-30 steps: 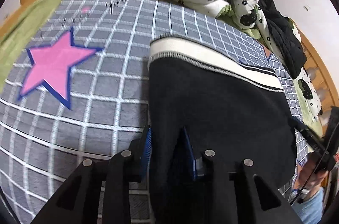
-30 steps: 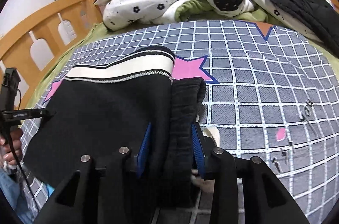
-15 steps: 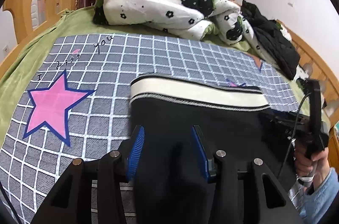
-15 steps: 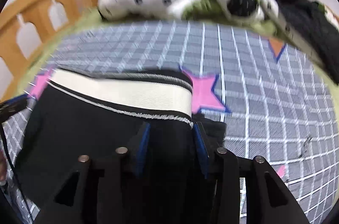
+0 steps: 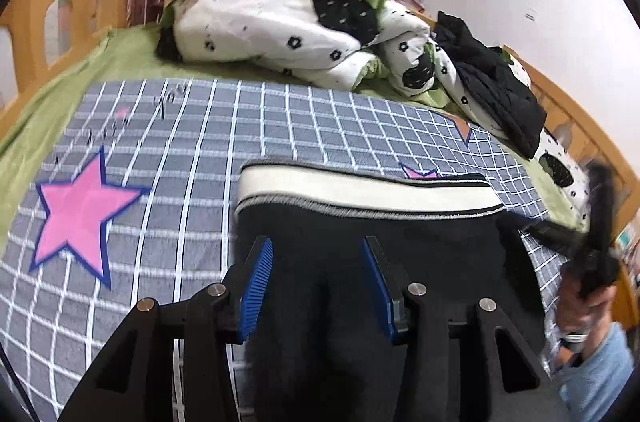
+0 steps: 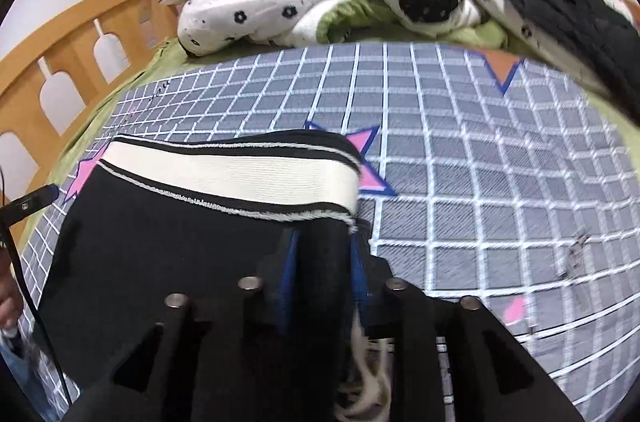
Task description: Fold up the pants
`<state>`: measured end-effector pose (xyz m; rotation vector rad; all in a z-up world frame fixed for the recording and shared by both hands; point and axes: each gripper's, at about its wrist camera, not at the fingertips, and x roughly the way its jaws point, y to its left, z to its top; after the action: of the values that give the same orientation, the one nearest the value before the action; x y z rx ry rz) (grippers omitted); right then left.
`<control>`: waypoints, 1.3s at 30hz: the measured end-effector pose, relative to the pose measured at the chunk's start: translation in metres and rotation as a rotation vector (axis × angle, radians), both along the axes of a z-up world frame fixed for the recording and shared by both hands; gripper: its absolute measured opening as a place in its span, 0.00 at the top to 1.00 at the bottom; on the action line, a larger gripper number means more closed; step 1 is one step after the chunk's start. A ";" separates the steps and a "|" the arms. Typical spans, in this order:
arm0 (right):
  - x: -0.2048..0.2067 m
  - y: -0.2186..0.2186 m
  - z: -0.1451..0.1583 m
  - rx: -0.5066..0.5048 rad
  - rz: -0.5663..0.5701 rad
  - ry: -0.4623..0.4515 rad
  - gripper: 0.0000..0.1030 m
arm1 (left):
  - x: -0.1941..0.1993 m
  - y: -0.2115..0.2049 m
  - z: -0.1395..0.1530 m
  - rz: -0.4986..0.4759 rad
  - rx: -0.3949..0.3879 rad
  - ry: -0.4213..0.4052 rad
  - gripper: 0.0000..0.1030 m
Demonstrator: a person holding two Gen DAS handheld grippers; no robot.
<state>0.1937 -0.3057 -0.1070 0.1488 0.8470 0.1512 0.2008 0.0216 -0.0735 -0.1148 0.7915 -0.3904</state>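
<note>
Item: black knit pants with a broad cream waistband edged in black-and-white stripes (image 5: 360, 262), lying on a grey bedspread with a white grid and pink stars (image 5: 180, 142), near the middle of the bed; waistband toward the far side, the bulk of the dark cloth toward the near edge. Left gripper, black frame with blue ribbed pads (image 5: 316, 286): jaws stand moderately apart over the near left part of the garment; black cloth lies between them, but the pads do not appear to press it, so nothing looks held. Right gripper, same make (image 6: 322, 274): jaws closing, with a thick bunch of black cloth at the garment's right edge between the pads, which appear to bear on it; a cream drawstring (image 6: 366, 374) dangles just below. Surroundings: rumpled white quilt with black flower print (image 5: 280, 34) and a dark jacket (image 5: 492, 94) at the far end, wooden bed rail (image 6: 60, 62) at the left. Step in hand, by judgement: gathering the near edge at both sides ahead of a fold toward the waistband. Next move calls for the left jaws to pinch the cloth, then both hands to lift evenly and carry the edge far, keeping it level so the layers land square.
</note>
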 end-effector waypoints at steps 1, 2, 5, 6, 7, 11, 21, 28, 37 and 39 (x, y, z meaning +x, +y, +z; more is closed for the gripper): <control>-0.005 -0.002 0.009 0.022 -0.009 -0.027 0.73 | 0.002 -0.005 0.002 -0.013 0.006 -0.010 0.58; -0.010 -0.003 0.021 0.056 -0.016 -0.079 0.73 | 0.006 -0.011 0.004 -0.022 0.014 -0.020 0.58; -0.005 0.011 0.036 0.034 0.008 -0.113 0.75 | 0.022 -0.028 0.005 -0.019 0.020 -0.028 0.58; 0.002 0.019 0.036 0.018 0.009 -0.118 0.77 | 0.028 -0.032 0.001 -0.014 0.017 -0.022 0.58; 0.013 0.025 0.032 0.013 0.016 -0.115 0.79 | 0.033 -0.035 -0.003 -0.008 0.023 -0.013 0.58; 0.048 0.032 -0.012 -0.013 0.001 -0.012 0.85 | 0.062 -0.053 -0.046 -0.002 0.166 0.053 0.58; 0.049 0.019 -0.029 0.025 0.034 -0.057 0.85 | 0.055 -0.058 -0.061 -0.021 0.199 -0.022 0.52; 0.046 0.027 -0.028 -0.030 0.031 -0.078 0.85 | 0.054 -0.058 -0.063 -0.019 0.192 -0.032 0.50; 0.044 0.027 -0.028 -0.034 0.038 -0.079 0.84 | 0.052 -0.064 -0.064 -0.062 0.199 -0.044 0.32; 0.044 0.029 -0.027 -0.050 0.039 -0.082 0.83 | 0.051 -0.064 -0.064 -0.058 0.205 -0.050 0.32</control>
<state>0.2374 -0.2764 -0.1336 0.0790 0.7715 0.1718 0.2516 -0.0422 -0.1379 0.1090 0.7818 -0.3641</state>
